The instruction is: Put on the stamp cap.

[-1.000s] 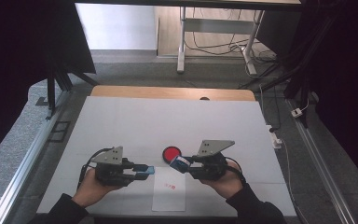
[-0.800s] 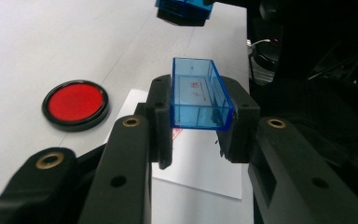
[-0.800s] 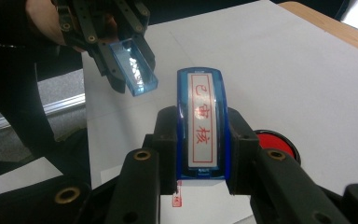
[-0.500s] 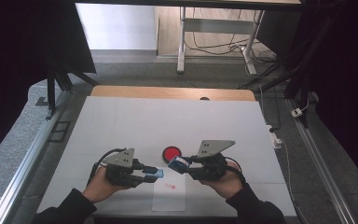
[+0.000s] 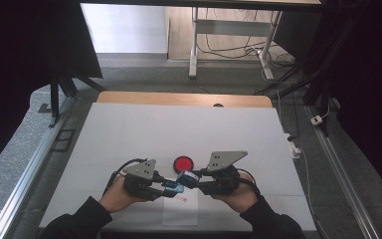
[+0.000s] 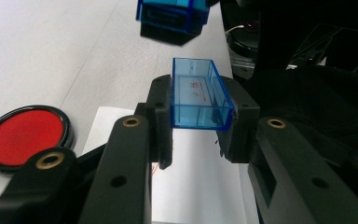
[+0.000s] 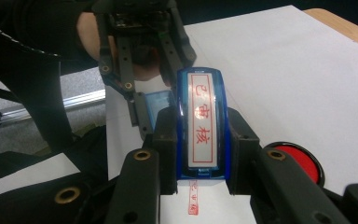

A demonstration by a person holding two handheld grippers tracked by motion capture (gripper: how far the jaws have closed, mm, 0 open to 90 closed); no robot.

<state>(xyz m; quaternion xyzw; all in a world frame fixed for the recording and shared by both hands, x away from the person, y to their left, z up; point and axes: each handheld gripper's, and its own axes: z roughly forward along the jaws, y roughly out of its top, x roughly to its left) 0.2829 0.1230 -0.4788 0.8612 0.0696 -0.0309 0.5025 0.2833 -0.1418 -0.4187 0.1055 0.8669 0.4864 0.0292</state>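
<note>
My right gripper is shut on a blue stamp that bears a white label with red characters. My left gripper is shut on the stamp's clear blue cap, whose open side faces the stamp hanging a short way in front of it. The two grippers point at each other above a white sheet of paper near the table's front edge. A red stamped mark lies on the sheet below the stamp. In the right gripper view the cap sits just behind and left of the stamp.
A round red ink pad in a black rim lies open just beyond the grippers. The white table top ends in a wooden edge at the back. A metal rail runs along the left; a desk frame and cables stand farther off.
My left gripper has moved right with the cap, closing the gap to the stamp. My right gripper has kept still.
</note>
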